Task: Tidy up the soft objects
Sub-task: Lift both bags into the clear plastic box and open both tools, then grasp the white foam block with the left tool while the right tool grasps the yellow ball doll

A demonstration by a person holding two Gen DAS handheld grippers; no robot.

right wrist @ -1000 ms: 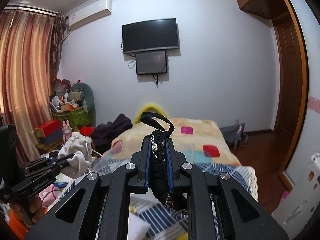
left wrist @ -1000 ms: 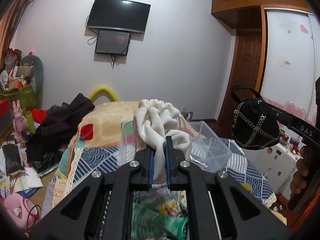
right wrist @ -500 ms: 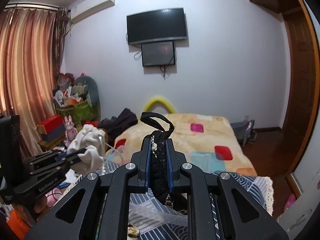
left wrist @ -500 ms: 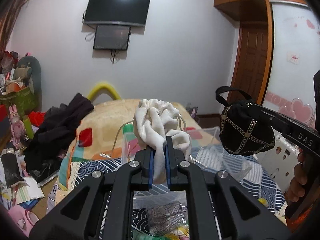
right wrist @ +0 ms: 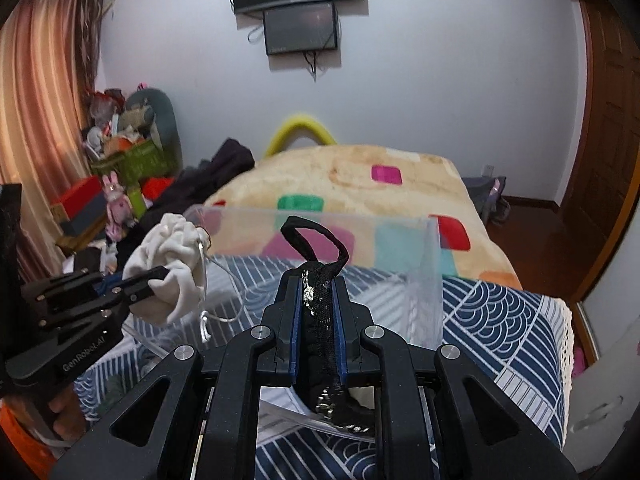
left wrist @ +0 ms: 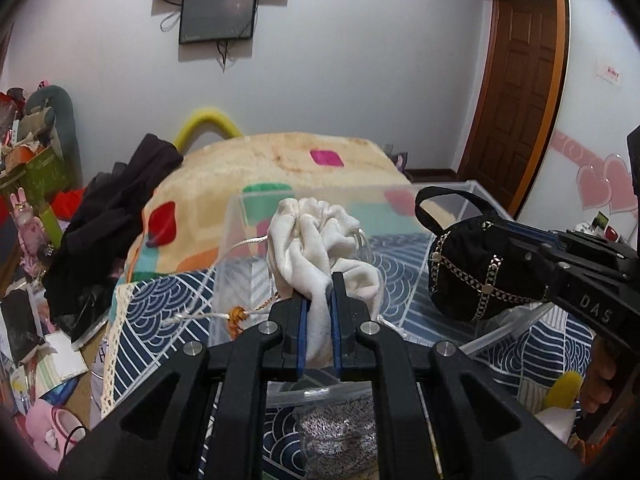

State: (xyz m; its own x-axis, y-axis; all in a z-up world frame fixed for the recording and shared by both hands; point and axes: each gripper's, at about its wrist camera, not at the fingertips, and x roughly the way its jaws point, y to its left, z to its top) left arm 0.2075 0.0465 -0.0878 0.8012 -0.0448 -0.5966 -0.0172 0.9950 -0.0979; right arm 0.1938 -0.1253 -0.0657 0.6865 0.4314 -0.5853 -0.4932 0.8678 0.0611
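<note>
My left gripper (left wrist: 318, 280) is shut on a white drawstring pouch (left wrist: 320, 236), held in the air over a clear plastic box (left wrist: 304, 204). The pouch (right wrist: 172, 256) and left gripper (right wrist: 158, 276) also show at the left of the right wrist view. My right gripper (right wrist: 318, 280) is shut on a black pouch with silver chain trim (right wrist: 318, 312), its loop strap sticking up. The black pouch (left wrist: 476, 272) and right gripper (left wrist: 520, 248) show at the right of the left wrist view, above the box's right side.
The box (right wrist: 424, 280) stands on a blue wave-patterned cloth (right wrist: 500, 320) in front of a bed with a beige blanket (left wrist: 280, 160). A silvery bag (left wrist: 336, 432) lies below my left gripper. Dark clothes (left wrist: 112, 216) and clutter lie at the left.
Both grippers have tipped downward and moved closer over the clear box, each still holding its pouch. The black pouch has come nearer to the white one.
</note>
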